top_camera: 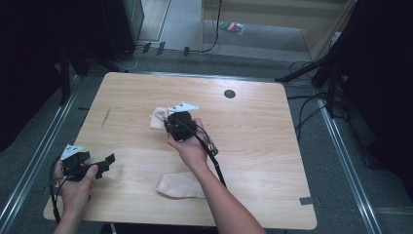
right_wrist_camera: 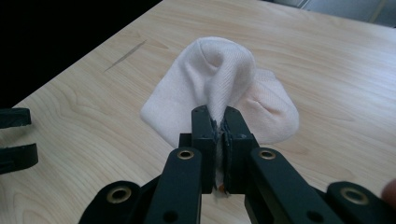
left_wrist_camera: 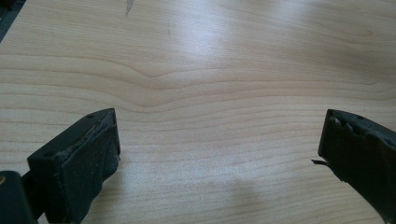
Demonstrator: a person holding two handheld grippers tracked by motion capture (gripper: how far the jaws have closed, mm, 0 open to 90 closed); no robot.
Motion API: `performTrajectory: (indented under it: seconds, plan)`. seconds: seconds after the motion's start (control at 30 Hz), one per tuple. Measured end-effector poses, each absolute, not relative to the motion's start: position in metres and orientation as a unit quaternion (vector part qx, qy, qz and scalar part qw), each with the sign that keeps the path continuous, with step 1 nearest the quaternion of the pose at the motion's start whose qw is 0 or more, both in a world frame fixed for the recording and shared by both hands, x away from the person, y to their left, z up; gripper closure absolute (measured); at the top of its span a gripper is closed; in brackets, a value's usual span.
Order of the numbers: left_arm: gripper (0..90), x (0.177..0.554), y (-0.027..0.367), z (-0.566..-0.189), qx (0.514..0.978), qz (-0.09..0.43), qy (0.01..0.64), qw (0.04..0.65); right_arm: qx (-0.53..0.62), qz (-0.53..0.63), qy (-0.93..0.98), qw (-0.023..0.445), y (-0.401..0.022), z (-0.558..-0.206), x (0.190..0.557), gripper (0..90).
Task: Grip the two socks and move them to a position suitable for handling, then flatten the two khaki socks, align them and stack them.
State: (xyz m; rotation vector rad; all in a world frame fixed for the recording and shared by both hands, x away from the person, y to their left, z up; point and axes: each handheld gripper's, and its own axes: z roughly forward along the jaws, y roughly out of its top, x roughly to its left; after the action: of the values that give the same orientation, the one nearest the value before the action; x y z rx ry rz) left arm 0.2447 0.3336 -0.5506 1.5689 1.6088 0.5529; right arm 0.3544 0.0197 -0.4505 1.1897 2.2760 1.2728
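A pale pink sock (right_wrist_camera: 219,79) is pinched at its middle by my right gripper (right_wrist_camera: 220,122), whose jaws are shut on the cloth, bunching it into a fold that lifts off the wood. In the high view that sock (top_camera: 157,118) lies near the table's middle, just left of the right gripper (top_camera: 168,123). A second pale sock (top_camera: 179,185) lies flat near the front edge, beside the right forearm. My left gripper (top_camera: 110,162) rests at the front left corner, and in its own view its jaws stand wide apart over bare wood (left_wrist_camera: 219,140) with nothing between them.
The light wooden table (top_camera: 253,141) has a round black grommet (top_camera: 229,93) at the back right and a thin dark mark (top_camera: 106,117) at the left. Cables and dark stands surround the table on the floor.
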Motion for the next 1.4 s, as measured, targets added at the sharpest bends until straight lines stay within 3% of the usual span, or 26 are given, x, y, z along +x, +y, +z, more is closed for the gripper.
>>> performTrajectory:
  seconds: [0.33, 0.63, 1.27, 1.33, 1.4]
  plan:
    - [0.0, 0.245, 0.331, -0.551, 0.619, 0.225, 0.638, 0.399, 0.418, 0.433, 0.779, 0.177, -0.034, -0.445, 0.328, 86.6]
    - [0.0, 0.243, 0.331, -0.550, 0.617, 0.230, 0.637, 0.400, 0.441, 0.427, 0.769, 0.180, -0.069, -0.472, 0.313, 86.5]
    - [0.0, 0.243, 0.334, -0.550, 0.611, 0.221, 0.642, 0.407, 0.472, 0.410, 0.763, 0.165, -0.071, -0.522, 0.309, 86.3]
    - [0.0, 0.243, 0.333, -0.550, 0.612, 0.221, 0.642, 0.405, 0.476, 0.411, 0.760, 0.164, -0.071, -0.524, 0.308, 83.7]
    - [0.0, 0.244, 0.333, -0.550, 0.615, 0.223, 0.640, 0.404, 0.480, 0.416, 0.756, 0.159, -0.072, -0.525, 0.309, 67.6]
